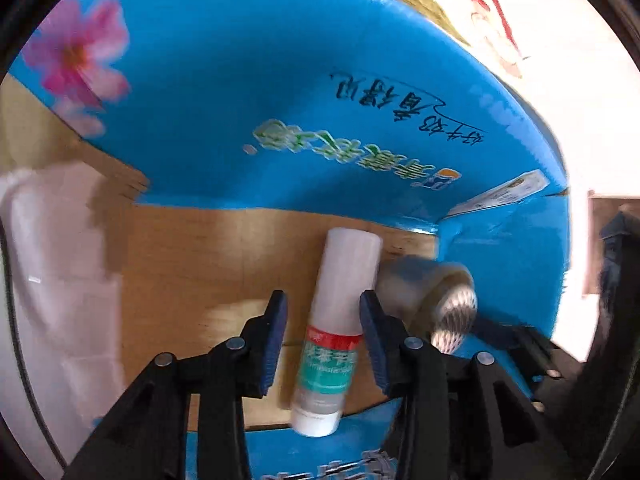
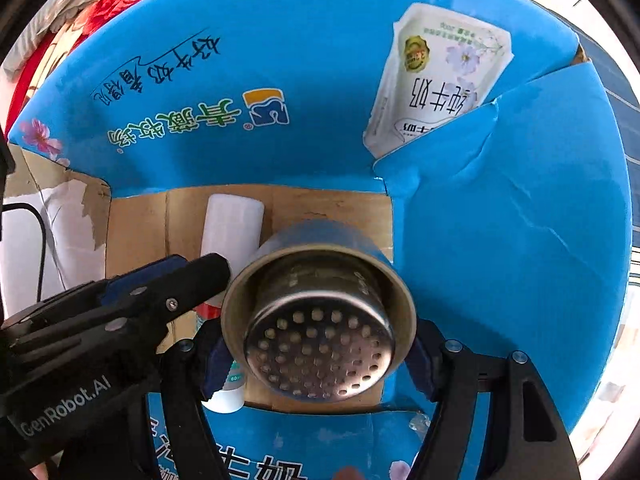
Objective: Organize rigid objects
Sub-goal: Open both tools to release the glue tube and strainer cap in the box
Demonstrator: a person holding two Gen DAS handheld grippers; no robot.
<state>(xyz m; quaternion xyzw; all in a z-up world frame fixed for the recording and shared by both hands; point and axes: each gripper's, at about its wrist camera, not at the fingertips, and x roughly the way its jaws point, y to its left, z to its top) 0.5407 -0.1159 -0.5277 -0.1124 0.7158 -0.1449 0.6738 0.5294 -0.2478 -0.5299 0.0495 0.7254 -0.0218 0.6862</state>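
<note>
Inside the glossy blue cardboard box (image 1: 224, 92), a smooth white glue stick (image 1: 336, 320) lies between the slightly parted left tool (image 1: 323, 332). The right tool (image 2: 316, 354) clamps a tape roll (image 2: 320, 268) ringing a perforated metal cup (image 2: 320, 344).

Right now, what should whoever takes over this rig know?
Left hand-held gripper: open, straddling the glue stick, which lies on the floor of the blue box.
Right hand-held gripper: pads flank the tape roll, which has a metal strainer inside it; grip unclear.
Done: glue stick is in the box, and the roll is low inside, beside it.
Left: probably set the roll down, then withdraw both.
</note>
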